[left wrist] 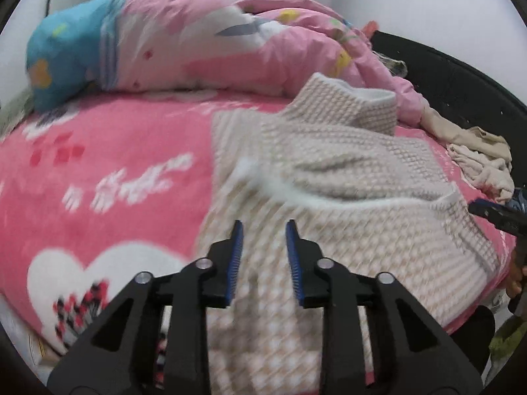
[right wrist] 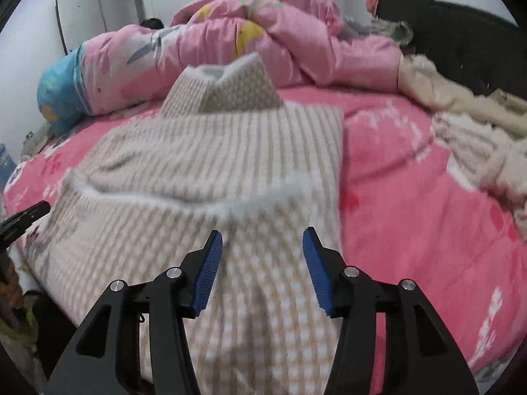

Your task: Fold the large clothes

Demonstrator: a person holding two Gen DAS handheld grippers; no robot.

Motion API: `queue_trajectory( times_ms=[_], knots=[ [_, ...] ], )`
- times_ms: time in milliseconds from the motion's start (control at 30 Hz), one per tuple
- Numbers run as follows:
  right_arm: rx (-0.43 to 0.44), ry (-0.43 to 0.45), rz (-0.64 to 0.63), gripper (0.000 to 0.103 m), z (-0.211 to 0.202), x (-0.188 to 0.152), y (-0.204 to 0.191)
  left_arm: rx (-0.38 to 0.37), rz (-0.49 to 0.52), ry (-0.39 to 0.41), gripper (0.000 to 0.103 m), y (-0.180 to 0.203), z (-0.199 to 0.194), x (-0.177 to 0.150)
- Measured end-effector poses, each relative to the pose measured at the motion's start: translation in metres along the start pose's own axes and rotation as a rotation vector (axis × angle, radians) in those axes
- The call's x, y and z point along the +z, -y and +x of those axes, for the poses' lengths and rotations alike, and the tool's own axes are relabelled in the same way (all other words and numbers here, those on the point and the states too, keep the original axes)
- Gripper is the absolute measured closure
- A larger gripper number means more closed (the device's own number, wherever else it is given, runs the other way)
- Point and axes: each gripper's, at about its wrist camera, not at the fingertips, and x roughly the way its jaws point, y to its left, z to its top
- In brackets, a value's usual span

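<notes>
Sweater (right wrist: 210,151) flat on pink blanket (right wrist: 411,197)

a home bedroom: a bed (left wrist: 98,164) with pink blanket, rumpled quilt (right wrist: 263,39), dark headboard (right wrist: 461,42).

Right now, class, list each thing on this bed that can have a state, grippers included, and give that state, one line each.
left gripper: open, empty, over the sweater.
right gripper: open, empty, over the sweater.
beige knit sweater: lying on the bed, part folded, collar standing up.
pink quilt: bunched in a heap at the far side.
cream clothes: crumpled, unfolded, beside the headboard.
pink bedsheet: spread flat.
</notes>
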Motion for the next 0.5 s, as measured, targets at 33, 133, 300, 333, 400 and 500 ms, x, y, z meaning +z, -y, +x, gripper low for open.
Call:
queue_trajectory(
  times_ms=[33, 133, 300, 333, 400, 500],
  knots=[
    [-0.018, -0.015, 0.0, 0.053, 0.015, 0.005, 0.001, 0.003, 0.001, -0.007, 0.071, 0.004, 0.006, 0.004],
    [-0.064, -0.133, 0.045, 0.042, 0.071, -0.002, 0.023, 0.053, -0.046, -0.128, 0.068, 0.001, 0.053, 0.004],
    [-0.039, -0.136, 0.125, 0.041, 0.049, 0.005, 0.034, 0.047, -0.093, -0.148, 0.068, -0.004, 0.058, 0.005],
    [-0.026, -0.122, 0.129, 0.042, 0.038, 0.006, 0.031, 0.053, -0.095, -0.142, 0.068, -0.002, 0.052, 0.007],
    [0.021, -0.074, 0.105, 0.042, 0.012, 0.007, 0.017, 0.034, -0.074, -0.106, 0.069, 0.009, 0.033, 0.012],
    [0.118, -0.03, 0.023, 0.042, -0.015, 0.002, -0.015, -0.06, -0.039, -0.066, 0.068, 0.028, 0.006, 0.013]
  ],
)
